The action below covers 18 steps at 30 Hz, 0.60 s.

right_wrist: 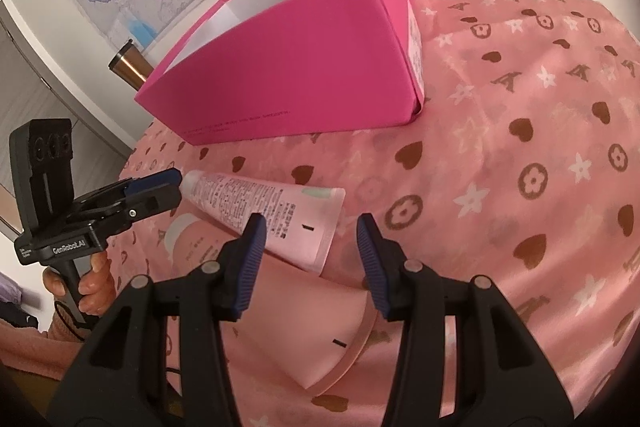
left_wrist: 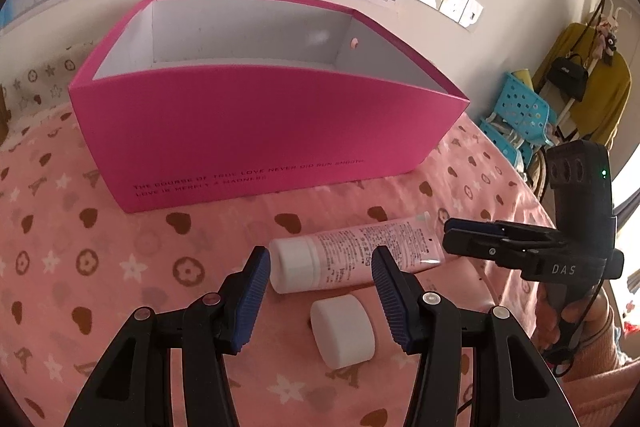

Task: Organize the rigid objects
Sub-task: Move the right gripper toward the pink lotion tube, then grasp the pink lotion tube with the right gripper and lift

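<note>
One open-topped pink box (left_wrist: pixel 256 123) stands on the far side of a bed covered in pink patterned fabric (left_wrist: pixel 80 259). Two pink tubes lie nearer: one white-capped tube (left_wrist: pixel 356 251) and a second tube (right_wrist: pixel 288 319) with its white cap (left_wrist: pixel 343 331) showing. The left gripper (left_wrist: pixel 320 291) and right gripper (right_wrist: pixel 310 259) both hover with jaws open, holding nothing.

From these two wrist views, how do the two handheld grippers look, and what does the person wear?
Both the left gripper and the right gripper are black plastic with ribbed blue pads and silver rivets. The left body reads "GenRobot.AI", the right "DAS", with a green light. Thin black cables hang below. A pink knitted sleeve shows.
</note>
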Each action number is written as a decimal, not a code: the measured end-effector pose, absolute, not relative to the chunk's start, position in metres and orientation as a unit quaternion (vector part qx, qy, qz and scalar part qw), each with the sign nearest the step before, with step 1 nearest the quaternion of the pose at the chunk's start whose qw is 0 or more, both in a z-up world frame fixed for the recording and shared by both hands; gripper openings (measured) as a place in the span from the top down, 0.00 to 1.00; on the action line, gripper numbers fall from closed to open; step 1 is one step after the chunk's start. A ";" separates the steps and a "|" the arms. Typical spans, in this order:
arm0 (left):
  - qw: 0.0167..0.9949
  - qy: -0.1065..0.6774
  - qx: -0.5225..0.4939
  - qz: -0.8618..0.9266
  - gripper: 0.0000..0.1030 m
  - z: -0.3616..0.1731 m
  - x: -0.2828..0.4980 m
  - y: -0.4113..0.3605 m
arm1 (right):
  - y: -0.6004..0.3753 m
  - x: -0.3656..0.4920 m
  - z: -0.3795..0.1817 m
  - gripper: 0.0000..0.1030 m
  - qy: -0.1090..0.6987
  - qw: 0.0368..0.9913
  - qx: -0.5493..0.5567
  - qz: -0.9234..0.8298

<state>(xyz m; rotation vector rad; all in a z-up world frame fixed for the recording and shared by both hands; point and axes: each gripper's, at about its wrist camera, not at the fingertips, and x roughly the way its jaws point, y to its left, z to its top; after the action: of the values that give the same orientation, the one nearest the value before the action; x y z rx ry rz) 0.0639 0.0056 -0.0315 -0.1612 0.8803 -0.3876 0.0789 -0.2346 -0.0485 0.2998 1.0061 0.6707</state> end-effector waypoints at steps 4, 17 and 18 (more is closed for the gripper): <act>0.882 0.425 -0.075 -0.189 0.48 -0.033 0.064 0.002 | -0.230 0.078 -0.050 0.52 0.473 0.811 0.137 0.315; 0.875 0.435 -0.082 -0.196 0.50 -0.039 0.065 -0.002 | -0.225 0.080 -0.052 0.52 0.475 0.810 0.133 0.319; 0.875 0.435 -0.082 -0.195 0.50 -0.040 0.064 -0.003 | -0.225 0.080 -0.052 0.52 0.475 0.810 0.133 0.318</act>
<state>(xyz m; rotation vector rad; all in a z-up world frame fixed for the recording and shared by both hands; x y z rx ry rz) 0.0641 -0.0025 -0.0398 -0.1706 0.9082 -0.4067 0.0802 -0.2249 -0.0517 0.2838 1.0141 0.6790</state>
